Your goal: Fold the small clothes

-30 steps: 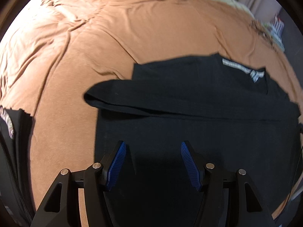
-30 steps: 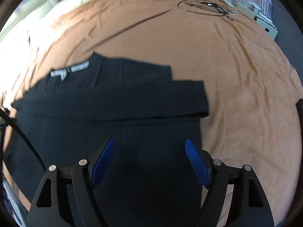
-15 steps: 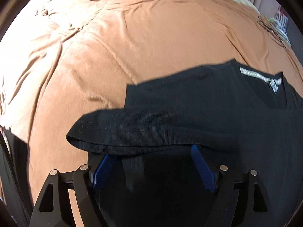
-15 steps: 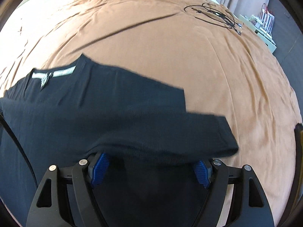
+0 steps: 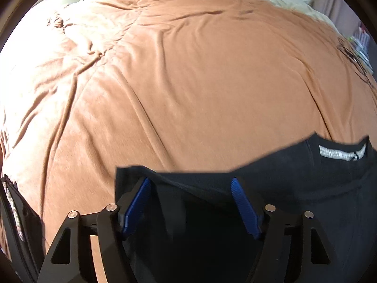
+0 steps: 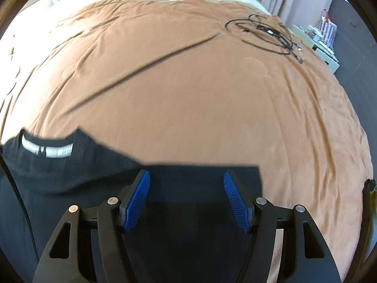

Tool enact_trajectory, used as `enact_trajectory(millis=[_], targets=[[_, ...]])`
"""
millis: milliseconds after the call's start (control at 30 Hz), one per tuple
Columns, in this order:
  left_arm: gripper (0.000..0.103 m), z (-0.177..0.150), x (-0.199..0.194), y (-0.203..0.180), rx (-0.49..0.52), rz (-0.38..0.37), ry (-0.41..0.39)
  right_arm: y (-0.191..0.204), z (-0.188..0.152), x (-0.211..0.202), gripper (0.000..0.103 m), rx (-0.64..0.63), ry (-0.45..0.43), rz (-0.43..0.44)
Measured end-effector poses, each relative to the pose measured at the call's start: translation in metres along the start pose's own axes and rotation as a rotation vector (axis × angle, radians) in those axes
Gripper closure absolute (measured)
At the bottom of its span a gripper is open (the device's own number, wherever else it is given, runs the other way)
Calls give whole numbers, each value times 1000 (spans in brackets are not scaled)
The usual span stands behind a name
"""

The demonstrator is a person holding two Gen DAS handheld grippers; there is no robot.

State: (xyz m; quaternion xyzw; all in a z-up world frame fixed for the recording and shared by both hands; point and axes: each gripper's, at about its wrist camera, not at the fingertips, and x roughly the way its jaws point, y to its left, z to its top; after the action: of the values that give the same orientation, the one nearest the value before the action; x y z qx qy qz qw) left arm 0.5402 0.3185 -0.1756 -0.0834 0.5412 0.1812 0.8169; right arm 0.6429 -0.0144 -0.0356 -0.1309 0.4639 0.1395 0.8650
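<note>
No text that I can read. A white woven neck label (image 5: 341,152) sits inside the collar of the black T-shirt (image 5: 294,172), at about 4 o'clock in my left wrist view and about 9 o'clock in my right wrist view (image 6: 47,149); it carries dark marks, too blurred to make out as letters or a brand. Packages on the shelf (image 6: 325,40) at about 2 o'clock in the right view are too small to read.

Matt black knit shirt (image 5: 294,176) on soft, wrinkled brown blanket (image 5: 188,82).
</note>
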Motion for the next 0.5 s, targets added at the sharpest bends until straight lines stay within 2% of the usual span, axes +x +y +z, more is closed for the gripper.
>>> enact_trajectory(millis=[233, 333, 433, 500], targets=[[35, 11, -33, 39, -56, -42, -74, -26, -3, -31, 40, 3, -66, 46], [35, 12, -42, 61, -93, -70, -90, -42, -13, -36, 40, 31, -64, 73], [35, 6, -43, 67, -86, -66, -94, -56, -22, -35, 40, 44, -50, 96], [35, -2, -42, 77, -94, -79, -84, -65, -29, -30, 47, 50, -33, 121]])
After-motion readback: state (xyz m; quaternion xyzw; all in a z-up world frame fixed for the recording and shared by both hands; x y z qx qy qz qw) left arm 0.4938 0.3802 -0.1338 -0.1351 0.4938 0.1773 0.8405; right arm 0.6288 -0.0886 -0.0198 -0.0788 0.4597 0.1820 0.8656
